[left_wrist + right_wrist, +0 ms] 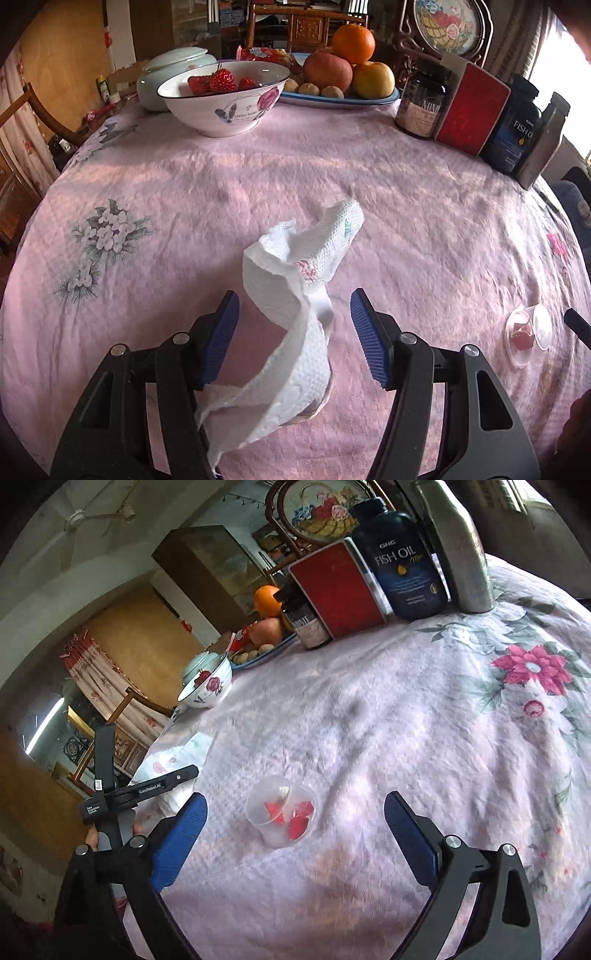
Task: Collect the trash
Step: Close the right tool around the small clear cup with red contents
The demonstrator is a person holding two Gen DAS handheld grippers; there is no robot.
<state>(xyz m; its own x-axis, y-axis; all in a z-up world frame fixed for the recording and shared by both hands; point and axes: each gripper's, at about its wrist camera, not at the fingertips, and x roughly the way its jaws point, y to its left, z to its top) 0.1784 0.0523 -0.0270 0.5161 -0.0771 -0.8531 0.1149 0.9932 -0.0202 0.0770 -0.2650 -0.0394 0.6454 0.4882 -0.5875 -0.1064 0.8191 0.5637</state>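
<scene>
Between the spread fingers of the left gripper lies a crumpled paper towel, its long axis running forward and slightly right, ungripped; ahead of the right gripper, also wide open, a clear plastic cup with red scraps lies tipped on the tablecloth; the strawberry bowl and fish oil bottle stand well beyond, nothing obstructing.

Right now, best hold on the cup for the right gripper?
The cup lies tipped on the cloth, mouth toward the bottles, red scraps inside. The right gripper is open and already straddles it. I would come straight ahead and low, and pinch across the side walls near the rim. It looks like thin clear plastic, so close gently.
</scene>
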